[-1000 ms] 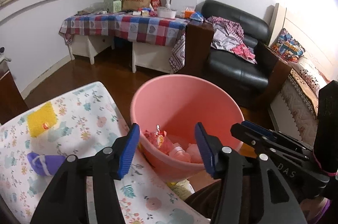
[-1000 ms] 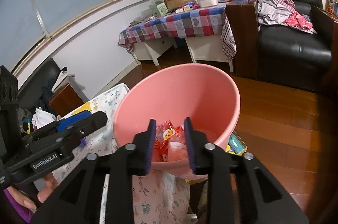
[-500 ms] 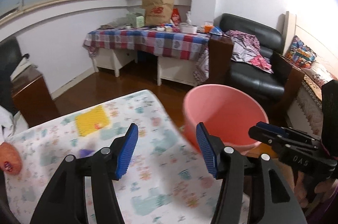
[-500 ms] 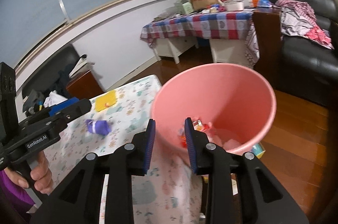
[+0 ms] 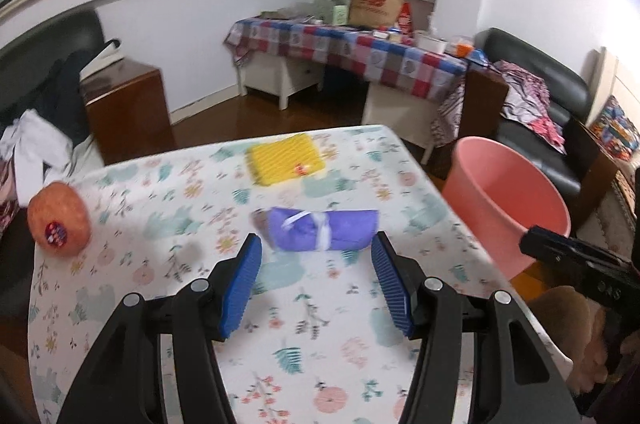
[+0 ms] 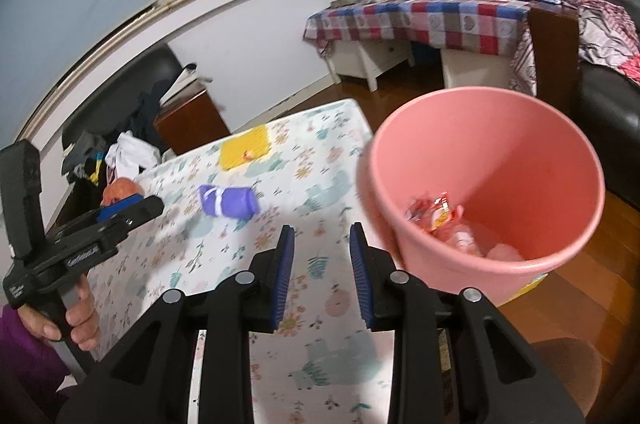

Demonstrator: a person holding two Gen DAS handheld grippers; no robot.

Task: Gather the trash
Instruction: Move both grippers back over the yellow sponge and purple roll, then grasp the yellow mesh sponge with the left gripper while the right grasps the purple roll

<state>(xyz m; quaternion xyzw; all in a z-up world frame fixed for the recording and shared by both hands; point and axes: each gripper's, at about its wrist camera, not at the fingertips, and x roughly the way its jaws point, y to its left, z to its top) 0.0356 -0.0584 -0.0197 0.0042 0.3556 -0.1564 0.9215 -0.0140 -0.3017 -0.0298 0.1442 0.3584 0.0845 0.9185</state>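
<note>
The purple wrapper [image 5: 324, 229], a rolled packet with a white band round it, lies on the floral tablecloth [image 5: 304, 344] near the middle of the table. In your left wrist view it sits at twelve o'clock, just beyond the tips of your left gripper [image 5: 316, 284]. The blue pads are spread wide and nothing is between them; the wrapper is apart from both fingers. In your right wrist view the same wrapper [image 6: 229, 202] shows at about ten o'clock from your right gripper [image 6: 321, 274], well apart from it.

Beyond the wrapper, at twelve o'clock in the left view, a yellow ribbed pad [image 5: 285, 160] rests flat near the far edge of the table with a small red-and-white scrap on it. At nine o'clock an orange fruit [image 5: 59, 218] with a round sticker stands by the table's left edge.

The pink bin [image 6: 480, 180] stands off the table's right edge, at two o'clock in your right view. Its mouth is open to you and red-and-white candy wrappers [image 6: 438, 214] lie at the bottom.

Your right gripper hangs over the tablecloth just beside the bin's rim. Its pads stand a narrow gap apart and hold nothing. Your left hand [image 6: 80, 320], in a purple sleeve, grips the handle of the left tool at eight o'clock in that view.
</note>
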